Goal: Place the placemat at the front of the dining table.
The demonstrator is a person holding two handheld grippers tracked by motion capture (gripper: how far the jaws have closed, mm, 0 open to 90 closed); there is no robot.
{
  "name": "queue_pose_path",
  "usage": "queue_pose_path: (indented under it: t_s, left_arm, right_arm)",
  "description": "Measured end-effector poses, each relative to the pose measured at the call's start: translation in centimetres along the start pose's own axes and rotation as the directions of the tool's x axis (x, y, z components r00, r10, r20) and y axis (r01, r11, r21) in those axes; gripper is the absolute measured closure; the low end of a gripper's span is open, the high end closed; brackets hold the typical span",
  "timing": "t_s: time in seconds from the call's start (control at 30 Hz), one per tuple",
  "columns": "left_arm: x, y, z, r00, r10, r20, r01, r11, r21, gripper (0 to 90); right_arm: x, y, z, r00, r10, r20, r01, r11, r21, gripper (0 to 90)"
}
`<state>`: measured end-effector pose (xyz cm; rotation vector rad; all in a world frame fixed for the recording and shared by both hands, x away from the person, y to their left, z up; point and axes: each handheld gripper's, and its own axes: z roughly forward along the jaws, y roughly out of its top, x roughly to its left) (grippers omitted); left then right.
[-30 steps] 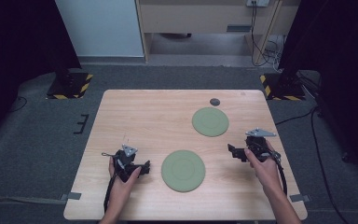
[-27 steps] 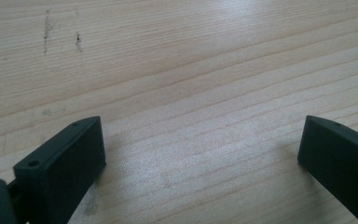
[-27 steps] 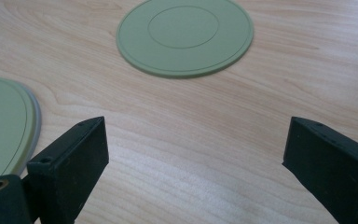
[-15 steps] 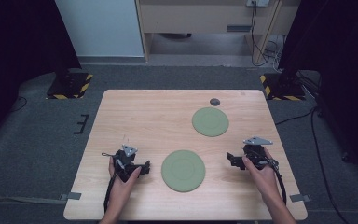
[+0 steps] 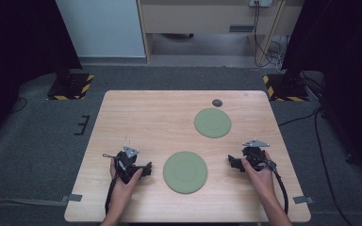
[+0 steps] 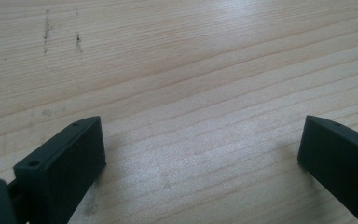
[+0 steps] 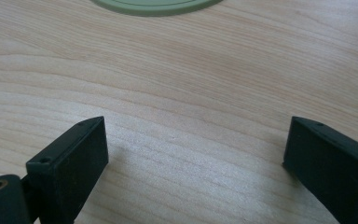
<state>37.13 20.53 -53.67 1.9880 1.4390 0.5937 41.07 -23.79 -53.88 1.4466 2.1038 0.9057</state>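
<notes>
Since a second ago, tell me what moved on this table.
The right gripper drew back toward the person, down along the near plate's right side, jaws open and holding nothing. The left gripper, also open, kept its place. Both plates, the far plate too, and the small dark disc lie as before.

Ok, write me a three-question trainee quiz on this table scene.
1. How many green plates lie on the table?
2. True or false: the left tool grips the near plate.
3. The right tool stands A) open, B) shut on the far plate, C) shut on the small dark disc.

Key: 1. Two. 2. False; its jaws stand open above bare wood. 3. A.
</notes>
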Motion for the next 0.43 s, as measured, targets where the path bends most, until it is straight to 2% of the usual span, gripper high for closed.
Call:
queue_pose_path:
  t_s: [0.2,0.43]
  left_arm:
    - [0.0,0.0,0.0,1.0,0.0,0.0,0.0,1.0,0.0,0.0]
    - [-0.05,-0.02,-0.02,1.0,0.004,0.004,-0.004,1.0,0.001,0.0]
  right_arm:
    - [0.23,0.08,0.14,0.9997,-0.026,-0.003,0.026,1.0,0.009,3.4]
    - [0.22,0.05,0.18,0.9999,-0.011,0.008,0.011,1.0,0.019,0.4]
